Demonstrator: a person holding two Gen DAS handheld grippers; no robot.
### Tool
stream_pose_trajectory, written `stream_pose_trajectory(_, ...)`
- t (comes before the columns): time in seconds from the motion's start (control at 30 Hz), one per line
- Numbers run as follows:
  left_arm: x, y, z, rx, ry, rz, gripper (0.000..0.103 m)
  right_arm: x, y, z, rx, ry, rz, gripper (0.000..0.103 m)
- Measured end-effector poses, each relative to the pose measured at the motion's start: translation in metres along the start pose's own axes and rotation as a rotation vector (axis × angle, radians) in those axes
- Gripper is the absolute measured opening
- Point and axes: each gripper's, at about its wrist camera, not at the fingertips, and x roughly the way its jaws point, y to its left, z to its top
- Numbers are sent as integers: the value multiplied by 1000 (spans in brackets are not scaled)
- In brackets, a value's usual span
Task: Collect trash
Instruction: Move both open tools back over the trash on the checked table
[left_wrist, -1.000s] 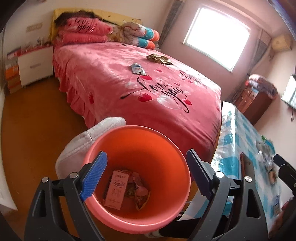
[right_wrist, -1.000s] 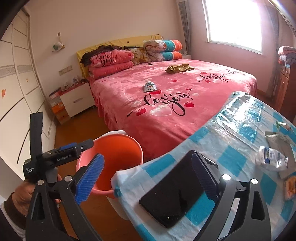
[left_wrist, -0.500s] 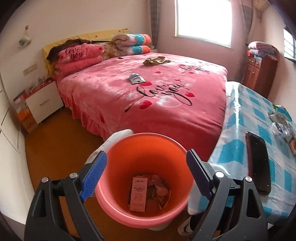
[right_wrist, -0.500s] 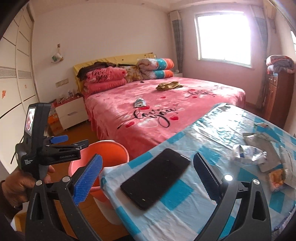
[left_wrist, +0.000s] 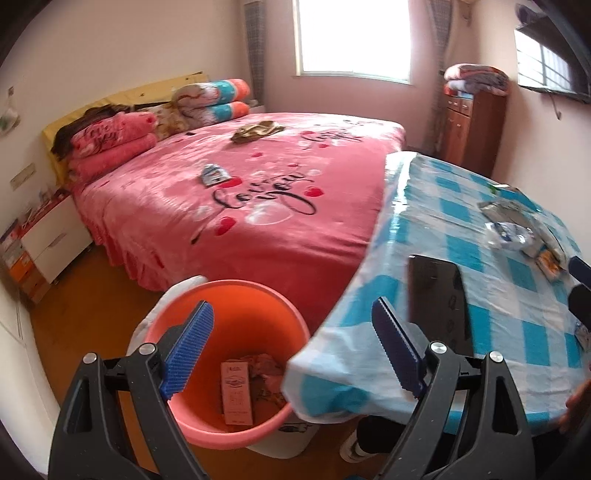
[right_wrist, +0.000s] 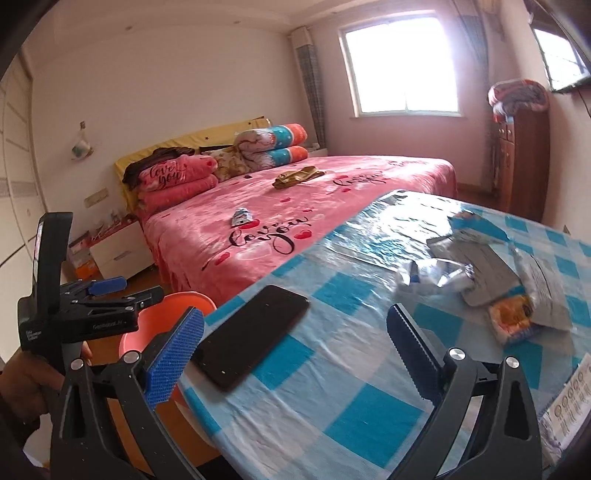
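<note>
Both tools are swung away from the orange bin (left_wrist: 225, 325) toward the counter (right_wrist: 354, 369); the left tool (left_wrist: 291, 350) and right tool (right_wrist: 291, 354) are held wide open, empty. Some trash is already binned. Wrappers (right_wrist: 476, 277) on the counter, beyond a phone (right_wrist: 251, 332), and scraps on the bed (left_wrist: 258, 192) remain uncollected.

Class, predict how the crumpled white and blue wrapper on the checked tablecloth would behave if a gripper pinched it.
The crumpled wrapper looks thin and creased, so it would probably flatten and feel light. Its shiny film may slip between the fingers. Lying beside the grey packet, it might drag that along.
</note>
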Motion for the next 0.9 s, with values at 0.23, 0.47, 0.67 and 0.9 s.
stream_pose_trajectory(0.23, -4, -32, 0, 43, 25, -57, 88, -14, -22, -4, 41, -21, -15, 98)
stream_pose_trajectory(0.47, -9, -65, 0, 108, 32, -104, 88, -24, -44, -5, 85, -23, -51, 98)
stream_pose_trajectory(0.67, -13, -96, 3, 170, 51, -168, 88, -36, -73, -4, 150, -40, -82, 98)
stream_pose_trajectory(0.9, -13, -136, 14, 235, 53, -278, 88, -47, -112, -6, 248, -19, -119, 98)
